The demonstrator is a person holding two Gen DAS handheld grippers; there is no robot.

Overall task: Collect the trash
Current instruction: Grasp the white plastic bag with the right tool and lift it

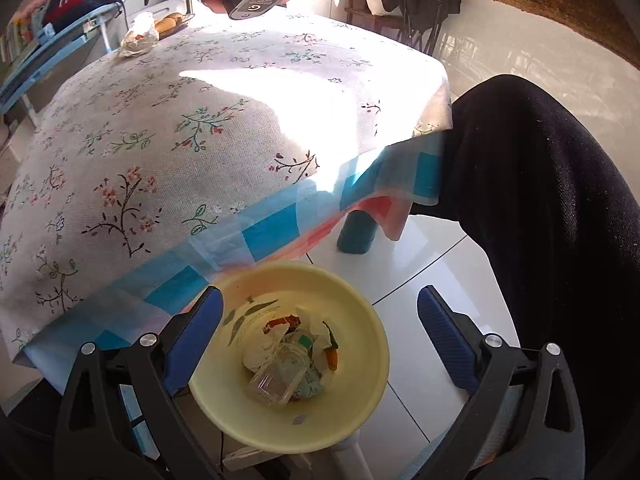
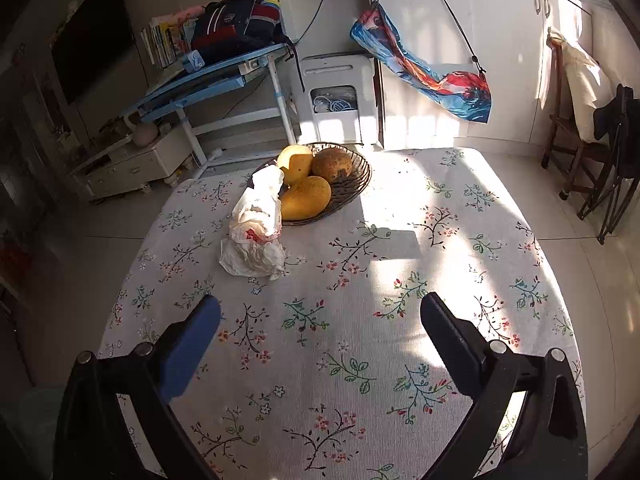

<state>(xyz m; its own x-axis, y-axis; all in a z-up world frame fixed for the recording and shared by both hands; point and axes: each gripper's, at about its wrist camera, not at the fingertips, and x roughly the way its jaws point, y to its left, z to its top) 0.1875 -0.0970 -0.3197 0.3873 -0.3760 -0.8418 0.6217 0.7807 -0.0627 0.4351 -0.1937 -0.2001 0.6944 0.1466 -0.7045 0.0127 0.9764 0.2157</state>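
My left gripper [image 1: 320, 312] hangs open above a cream waste bin [image 1: 360, 320] on the floor beside the table edge. Inside the bin lie a clear plastic bottle [image 1: 280, 376] and crumpled tissues [image 1: 312, 320]. My right gripper [image 2: 320, 316] is open over the floral tablecloth [image 2: 360, 360], nothing between its fingers. Ahead of it, a crumpled white plastic bag [image 2: 256, 232] lies on the cloth, leaning against a wire fruit basket [image 2: 352, 188]. The same bag [image 1: 138, 36] shows at the far end of the table in the left wrist view, near the hand holding the right gripper.
The basket holds three yellow-brown fruits [image 2: 306, 196]. A person's dark-clothed leg [image 1: 540, 220] stands right of the bin, and a teal table leg [image 1: 356, 236] behind it. A blue desk [image 2: 208, 80] with a backpack, a white appliance [image 2: 336, 96] and a wooden chair [image 2: 572, 152] surround the table.
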